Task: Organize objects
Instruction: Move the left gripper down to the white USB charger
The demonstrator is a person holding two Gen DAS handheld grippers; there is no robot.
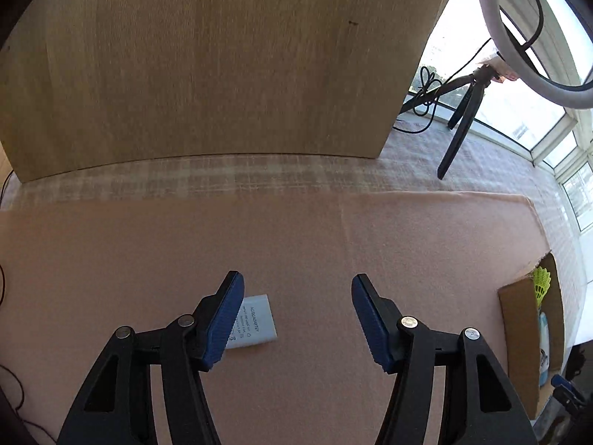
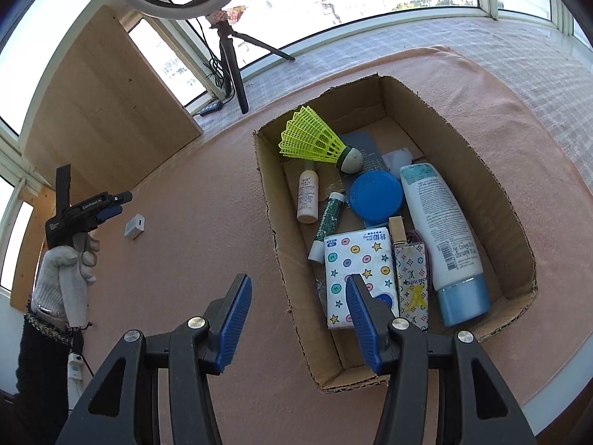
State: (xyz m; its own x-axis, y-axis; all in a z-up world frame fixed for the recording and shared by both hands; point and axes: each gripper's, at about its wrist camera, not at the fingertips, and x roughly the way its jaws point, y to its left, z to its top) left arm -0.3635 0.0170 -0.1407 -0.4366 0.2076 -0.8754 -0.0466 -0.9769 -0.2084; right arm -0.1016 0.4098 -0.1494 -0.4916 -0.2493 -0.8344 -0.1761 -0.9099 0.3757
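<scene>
A pink cloth point(image 2: 207, 259) is covering the counter, lying over a pale checked cloth point(image 2: 481, 48). A white adapter point(image 2: 134, 226) is lying flat on the pink cloth, well apart from an open cardboard box point(image 2: 481, 170). A tripod point(image 2: 231, 63) and wooden board point(image 2: 103, 104) are standing at the rear.

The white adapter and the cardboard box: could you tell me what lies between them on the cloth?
Nothing: the right wrist view shows only bare pink cloth between the white adapter and the cardboard box.
</scene>
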